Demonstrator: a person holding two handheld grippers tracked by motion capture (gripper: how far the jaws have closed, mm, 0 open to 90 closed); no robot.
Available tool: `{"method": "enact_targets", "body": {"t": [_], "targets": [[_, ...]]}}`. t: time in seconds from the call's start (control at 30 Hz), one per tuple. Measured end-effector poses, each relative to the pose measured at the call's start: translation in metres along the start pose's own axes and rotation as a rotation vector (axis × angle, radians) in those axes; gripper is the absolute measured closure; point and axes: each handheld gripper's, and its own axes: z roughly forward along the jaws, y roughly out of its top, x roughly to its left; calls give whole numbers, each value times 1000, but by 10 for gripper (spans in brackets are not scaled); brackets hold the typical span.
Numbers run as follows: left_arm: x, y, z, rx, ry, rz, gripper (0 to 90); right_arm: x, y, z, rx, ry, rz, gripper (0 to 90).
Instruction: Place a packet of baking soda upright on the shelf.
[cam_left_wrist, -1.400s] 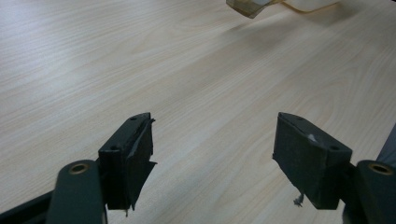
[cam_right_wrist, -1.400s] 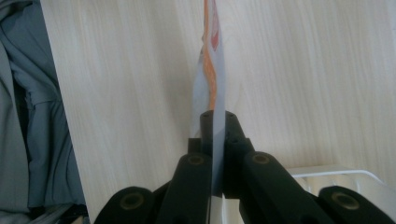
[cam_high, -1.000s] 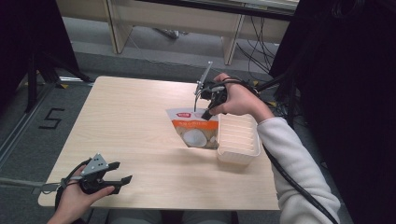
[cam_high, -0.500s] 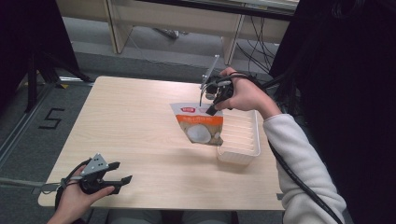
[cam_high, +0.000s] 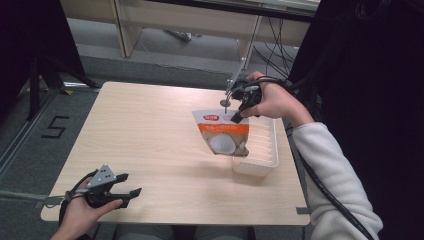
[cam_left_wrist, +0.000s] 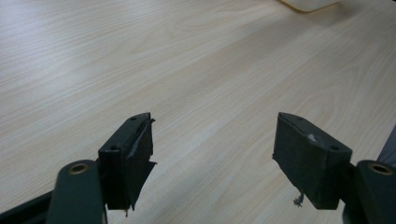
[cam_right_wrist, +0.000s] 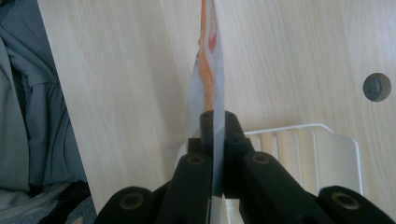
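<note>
**Pouch lifted and carried toward the far side of the tray**

Since the earlier frames the right gripper (cam_high: 235, 118) had carried the pouch (cam_high: 223, 135) up and toward the table's far edge, beside the white tray (cam_high: 267, 162); before, the pouch sat lower, against the tray's left wall. Left hand hadn't shifted.

Nearest: left gripper (cam_high: 131, 193) sat parked at the near left corner of the table (cam_high: 145, 130), jaws spread wide, nothing between them. Likely just kept out of the way while the right did the work. Its own view had both pads (cam_left_wrist: 128, 161) apart over bare wood grain, with a sliver of the tray (cam_left_wrist: 308, 4) at the top edge.

Mid-table: pouch hung from its top edge, bottom corner apparently over the tray's near left rim; contact couldn't be judged. Pinching the sealed edge let the bag dangle flat, which probably suited dropping it into the tray.

Farther: right gripper clamped fully shut on that top edge, hand reaching in from the right.

View differences: high view gave the pouch's printed face, orange band and picture, plus its place relative to the tray. Right gripper view (cam_right_wrist: 214, 122) gave the pouch (cam_right_wrist: 208, 84) edge-on, a thin sheet squeezed between the closed jaws, confirming the grip, with the ribbed tray (cam_right_wrist: 299, 144) below and a round grommet (cam_right_wrist: 376, 87) in the tabletop.
</note>
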Motion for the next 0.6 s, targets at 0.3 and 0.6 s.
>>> {"method": "enact_targets", "body": {"t": [0.3, 0.6], "targets": [[0, 0, 0, -1, 3, -1, 277, -2, -14, -9, -4, -5, 10, 900], [0, 0, 0, 1, 8, -2, 277, 0, -28, -18, 9, -10, 32, 900]]}}
